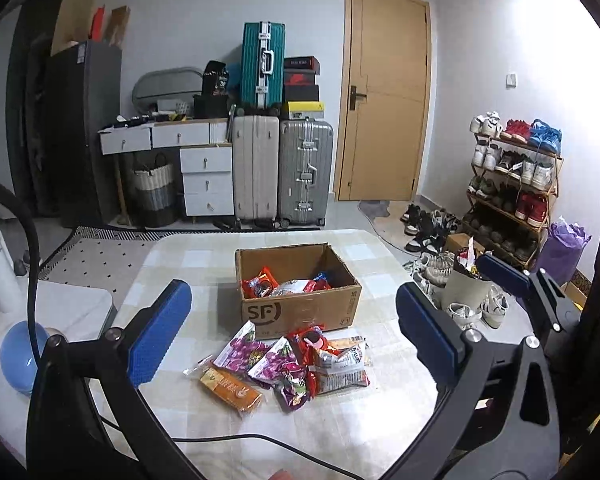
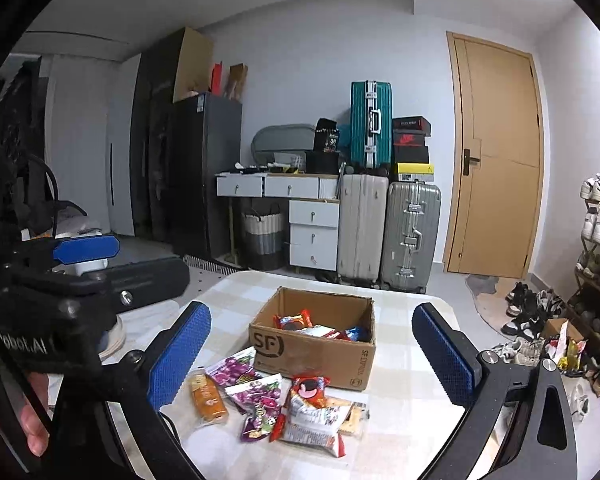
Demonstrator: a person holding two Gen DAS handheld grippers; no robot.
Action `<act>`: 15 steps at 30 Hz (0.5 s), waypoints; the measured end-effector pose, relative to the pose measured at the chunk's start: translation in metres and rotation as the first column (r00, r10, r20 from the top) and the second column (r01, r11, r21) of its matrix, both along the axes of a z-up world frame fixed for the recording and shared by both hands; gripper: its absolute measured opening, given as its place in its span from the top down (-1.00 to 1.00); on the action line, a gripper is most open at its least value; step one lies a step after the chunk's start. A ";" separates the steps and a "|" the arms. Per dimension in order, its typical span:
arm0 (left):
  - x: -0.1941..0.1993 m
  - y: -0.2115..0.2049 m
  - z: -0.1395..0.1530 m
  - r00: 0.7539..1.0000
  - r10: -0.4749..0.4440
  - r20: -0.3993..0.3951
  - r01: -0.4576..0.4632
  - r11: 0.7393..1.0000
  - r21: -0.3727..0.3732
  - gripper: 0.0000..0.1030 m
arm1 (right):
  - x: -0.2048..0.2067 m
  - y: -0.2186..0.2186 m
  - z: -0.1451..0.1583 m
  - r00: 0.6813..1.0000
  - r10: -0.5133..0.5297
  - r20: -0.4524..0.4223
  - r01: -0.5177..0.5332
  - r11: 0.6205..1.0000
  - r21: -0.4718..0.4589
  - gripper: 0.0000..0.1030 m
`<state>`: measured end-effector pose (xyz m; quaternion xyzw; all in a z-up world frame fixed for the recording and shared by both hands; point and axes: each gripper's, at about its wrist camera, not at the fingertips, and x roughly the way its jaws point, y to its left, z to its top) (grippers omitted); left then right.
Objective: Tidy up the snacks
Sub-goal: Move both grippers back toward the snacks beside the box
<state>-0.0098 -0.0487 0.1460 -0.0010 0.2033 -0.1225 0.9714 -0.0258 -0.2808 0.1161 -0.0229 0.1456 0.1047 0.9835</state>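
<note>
Left gripper (image 1: 294,332): jaws wide apart, empty, above the table (image 1: 380,420).
Right gripper (image 2: 312,360): jaws wide apart, empty.
Box (image 1: 300,312): several snacks inside.
Snack packets (image 1: 284,364): heaped just before the box.

White walls, wooden door (image 1: 384,96), stacked suitcases (image 1: 284,168).

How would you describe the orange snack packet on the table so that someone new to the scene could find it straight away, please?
Start at the open cardboard box printed SF on the checked table. Just in front of it lies a loose pile of snack packets. The orange packet lies flat at the pile's left edge, beside purple packets; it is the only plain orange, long rectangular one there.
</note>
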 end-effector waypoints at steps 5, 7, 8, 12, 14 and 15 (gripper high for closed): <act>-0.021 0.015 -0.015 1.000 0.018 0.015 -0.018 1.000 -0.009 -0.98 | -0.008 -0.003 -0.020 1.000 -0.001 -0.001 0.001 1.000 0.031 -0.99; -0.025 0.020 -0.025 0.999 0.030 0.014 -0.029 1.000 -0.011 -0.98 | -0.007 -0.005 -0.033 1.000 0.001 -0.012 0.000 0.999 0.047 -0.99; -0.026 0.022 -0.031 0.999 0.033 0.006 -0.033 0.999 -0.015 -0.98 | -0.004 -0.007 -0.039 1.000 0.000 -0.018 0.000 0.999 0.052 -0.99; -0.016 0.033 -0.059 0.998 0.049 -0.036 -0.050 0.998 -0.034 -0.98 | 0.006 -0.011 -0.066 0.999 0.006 -0.048 -0.003 0.998 0.058 -0.99; -0.003 0.037 -0.073 0.997 0.056 -0.051 -0.058 0.998 -0.036 -0.98 | 0.014 -0.011 -0.079 0.997 0.011 -0.072 -0.007 0.999 0.048 -0.99; 0.002 0.040 -0.080 0.997 0.062 -0.055 -0.064 0.997 -0.039 -0.98 | 0.018 -0.011 -0.085 0.997 0.008 -0.080 -0.005 0.999 0.042 -0.99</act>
